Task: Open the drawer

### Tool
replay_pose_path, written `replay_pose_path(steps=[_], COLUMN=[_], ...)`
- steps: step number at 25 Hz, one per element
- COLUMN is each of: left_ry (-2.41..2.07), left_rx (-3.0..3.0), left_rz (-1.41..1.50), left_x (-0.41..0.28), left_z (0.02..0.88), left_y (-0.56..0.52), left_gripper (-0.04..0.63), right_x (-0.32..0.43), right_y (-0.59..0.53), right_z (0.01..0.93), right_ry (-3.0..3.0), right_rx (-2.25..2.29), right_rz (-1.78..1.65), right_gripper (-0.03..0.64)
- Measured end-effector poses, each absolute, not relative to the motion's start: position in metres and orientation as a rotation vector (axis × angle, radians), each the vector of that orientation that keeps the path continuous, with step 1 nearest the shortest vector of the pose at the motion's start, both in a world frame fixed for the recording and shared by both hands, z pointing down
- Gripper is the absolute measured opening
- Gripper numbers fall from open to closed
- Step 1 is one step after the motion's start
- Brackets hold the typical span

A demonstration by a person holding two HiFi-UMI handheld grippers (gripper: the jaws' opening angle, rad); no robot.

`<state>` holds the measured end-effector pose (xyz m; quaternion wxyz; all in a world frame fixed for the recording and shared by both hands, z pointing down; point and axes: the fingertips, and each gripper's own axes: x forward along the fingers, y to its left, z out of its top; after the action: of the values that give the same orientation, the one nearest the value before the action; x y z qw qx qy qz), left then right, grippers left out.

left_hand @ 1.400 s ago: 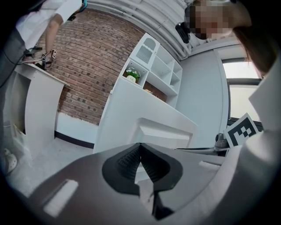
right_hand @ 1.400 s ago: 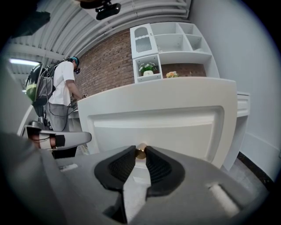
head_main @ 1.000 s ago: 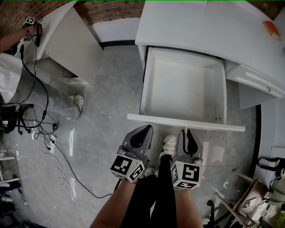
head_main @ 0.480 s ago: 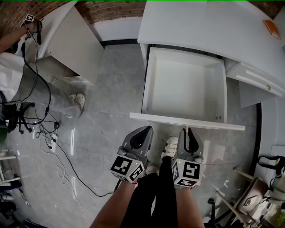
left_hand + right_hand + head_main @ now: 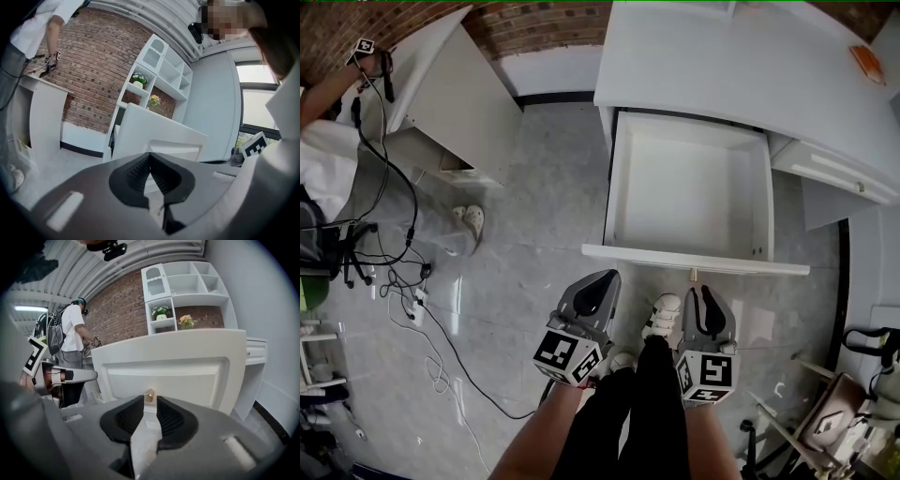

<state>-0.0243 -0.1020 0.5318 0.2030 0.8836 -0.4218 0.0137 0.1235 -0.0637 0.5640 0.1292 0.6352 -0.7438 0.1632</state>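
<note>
drawer (image 5: 689, 183) stood pulled out below the desk (image 5: 722, 56), empty | right gripper (image 5: 704, 295) jaws had just been opening, spread off the knob (image 5: 149, 395), nothing pinched, likely releasing | left gripper (image 5: 150, 157) pressed together, empty, idle beside

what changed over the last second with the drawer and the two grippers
The right gripper has let go of the knob on the drawer. Its fingers have just been opening, and the knob now sits free just ahead of their tips, with the gripper backed off slightly. The drawer stayed pulled out, and the left gripper stayed shut and idle alongside.
</note>
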Motion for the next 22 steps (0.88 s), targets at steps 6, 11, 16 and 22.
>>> replay_pose_path(steps=[6,11,16,22], left_ry=[-1.131,-1.141,-1.149,-1.152], left_rx=[2.522,2.536,2.545,2.584], left_rz=[0.062,0.054,0.006,-0.007], left_x=[-0.018,-0.024,-0.029,-0.029], left_z=[0.509,0.475,0.442,0.401], left_y=[-0.090,-0.087,-0.084,-0.077], left_gripper=[0.003,0.003,0.003,0.003], right_x=[0.135,0.143,0.151,0.156], right_y=[-0.057,-0.052,-0.044,-0.031], right_z=[0.528,0.488,0.449,0.405], right_ry=[-2.205,-2.235,-2.281,-2.332], right_rx=[1.885,1.908,1.887,1.855], right_rz=[0.414,0.374,0.336,0.306], right_gripper=[0.061,0.005,0.003,0.003])
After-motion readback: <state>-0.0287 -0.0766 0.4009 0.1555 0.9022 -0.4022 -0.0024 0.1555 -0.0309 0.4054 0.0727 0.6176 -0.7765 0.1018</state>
